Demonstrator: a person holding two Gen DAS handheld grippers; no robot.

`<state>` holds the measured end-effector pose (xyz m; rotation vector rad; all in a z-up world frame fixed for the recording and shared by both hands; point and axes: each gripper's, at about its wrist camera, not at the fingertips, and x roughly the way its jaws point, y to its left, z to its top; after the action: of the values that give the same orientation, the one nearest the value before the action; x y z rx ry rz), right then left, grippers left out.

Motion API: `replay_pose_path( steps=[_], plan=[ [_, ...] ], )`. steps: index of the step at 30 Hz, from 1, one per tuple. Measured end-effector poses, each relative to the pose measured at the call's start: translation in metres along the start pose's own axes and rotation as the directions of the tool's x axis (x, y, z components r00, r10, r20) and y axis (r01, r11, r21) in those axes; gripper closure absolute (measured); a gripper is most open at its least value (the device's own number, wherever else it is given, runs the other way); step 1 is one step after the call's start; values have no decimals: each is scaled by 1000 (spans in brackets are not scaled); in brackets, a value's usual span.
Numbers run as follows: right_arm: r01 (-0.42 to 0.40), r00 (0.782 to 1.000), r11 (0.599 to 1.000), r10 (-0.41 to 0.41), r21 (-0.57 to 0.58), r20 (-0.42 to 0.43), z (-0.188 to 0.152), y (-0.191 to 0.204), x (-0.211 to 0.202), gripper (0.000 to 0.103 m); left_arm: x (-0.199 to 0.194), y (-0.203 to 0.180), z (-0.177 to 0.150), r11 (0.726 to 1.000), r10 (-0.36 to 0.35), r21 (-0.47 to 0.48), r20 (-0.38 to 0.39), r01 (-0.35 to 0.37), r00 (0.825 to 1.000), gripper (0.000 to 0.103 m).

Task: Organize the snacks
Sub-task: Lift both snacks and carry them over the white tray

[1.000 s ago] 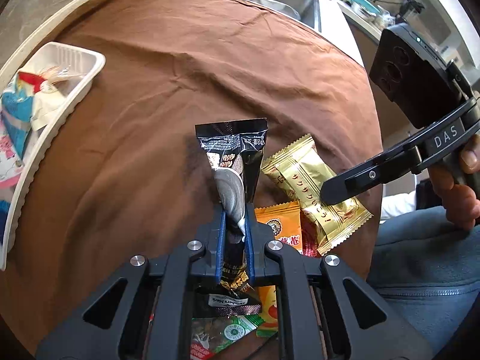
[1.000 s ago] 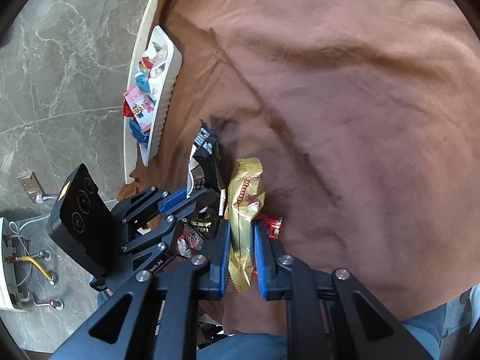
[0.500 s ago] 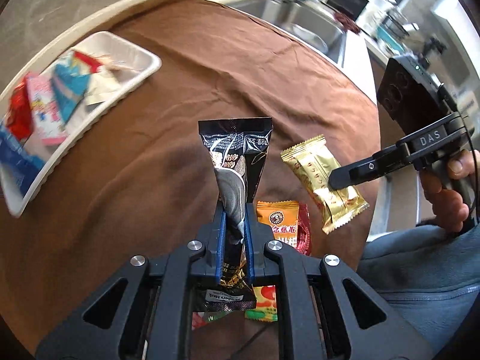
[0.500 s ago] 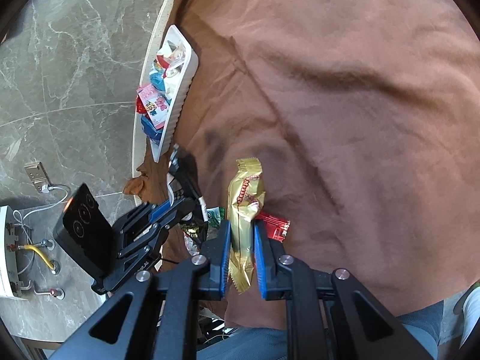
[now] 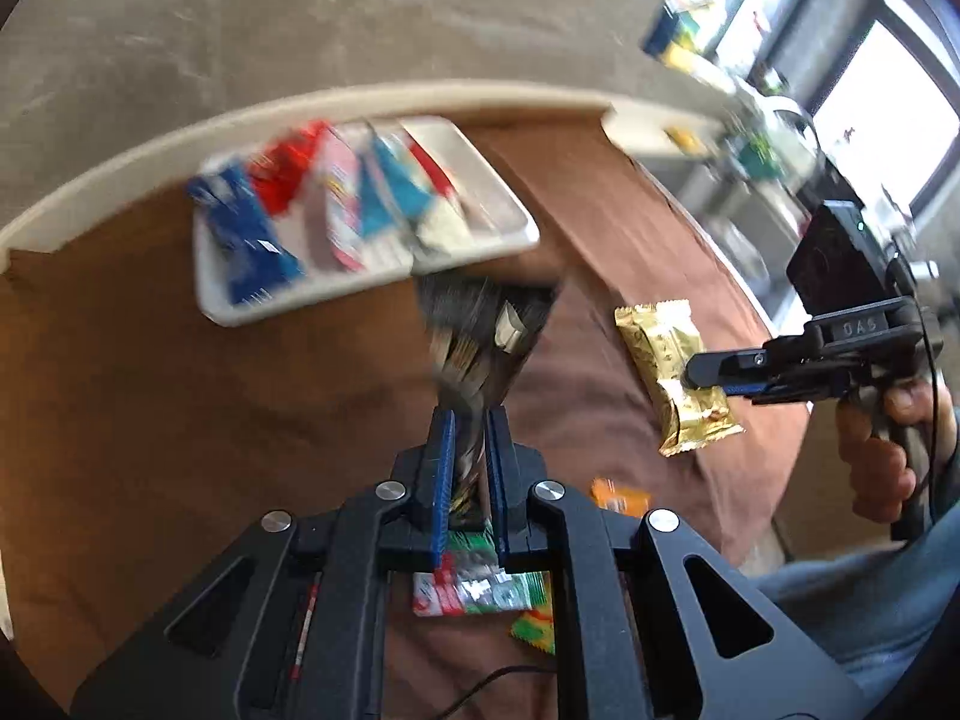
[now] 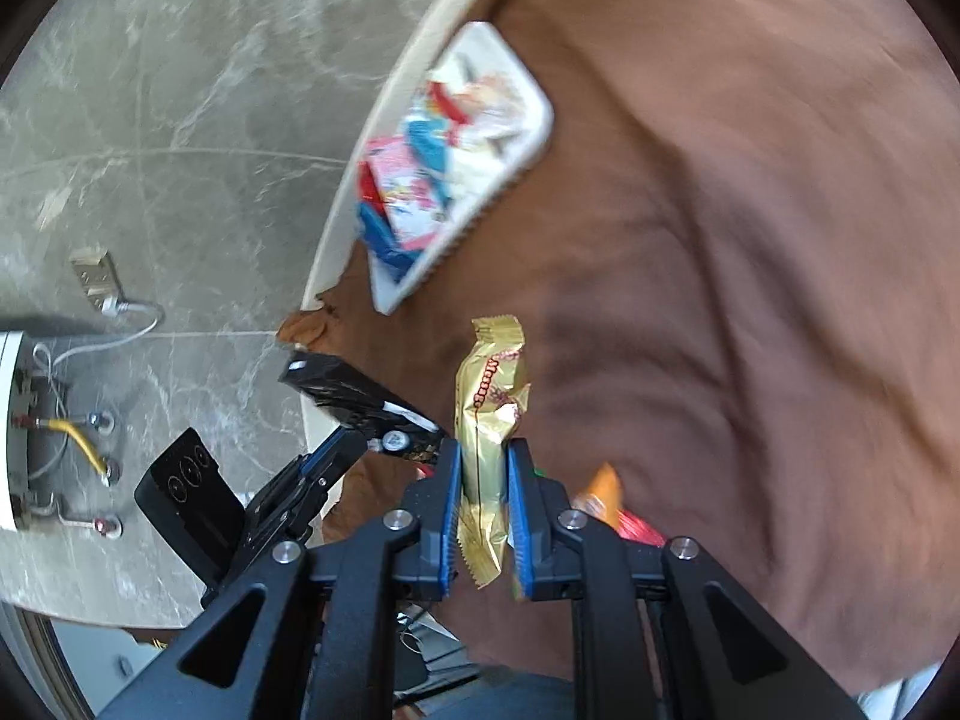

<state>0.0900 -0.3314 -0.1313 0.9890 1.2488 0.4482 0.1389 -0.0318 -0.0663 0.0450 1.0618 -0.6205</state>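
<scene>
Daylit, motion-blurred (fisheye-warped edges).

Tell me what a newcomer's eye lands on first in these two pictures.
First, the two wrappers held in the air over the brown cloth: the gold snack packet in the right gripper, jaws closed on it, and the black snack packet clamped in the left gripper. Next, the white tray of bright red, blue and pink packets near the table's edge.

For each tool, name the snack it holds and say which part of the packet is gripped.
Left tool: black packet, by its lower end. Right tool: gold packet, across its lower half.
</scene>
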Motion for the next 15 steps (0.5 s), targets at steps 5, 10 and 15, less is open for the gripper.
replay_pose_path(
  steps=[5,10,15],
  plan=[
    [-15,1000,991,17,-135,14,47,46,9,86,-16,19,34,998,40,-44,83,-37,996,94],
    [5,999,973,7,-233,50,86,79,19,86,10,28,62,999,50,-25,57,-48,997,102],
    [14,998,965,1,-263,57,94,83,20,86,59,6,52,981,74,189,-140,-47,987,102]
  ],
)
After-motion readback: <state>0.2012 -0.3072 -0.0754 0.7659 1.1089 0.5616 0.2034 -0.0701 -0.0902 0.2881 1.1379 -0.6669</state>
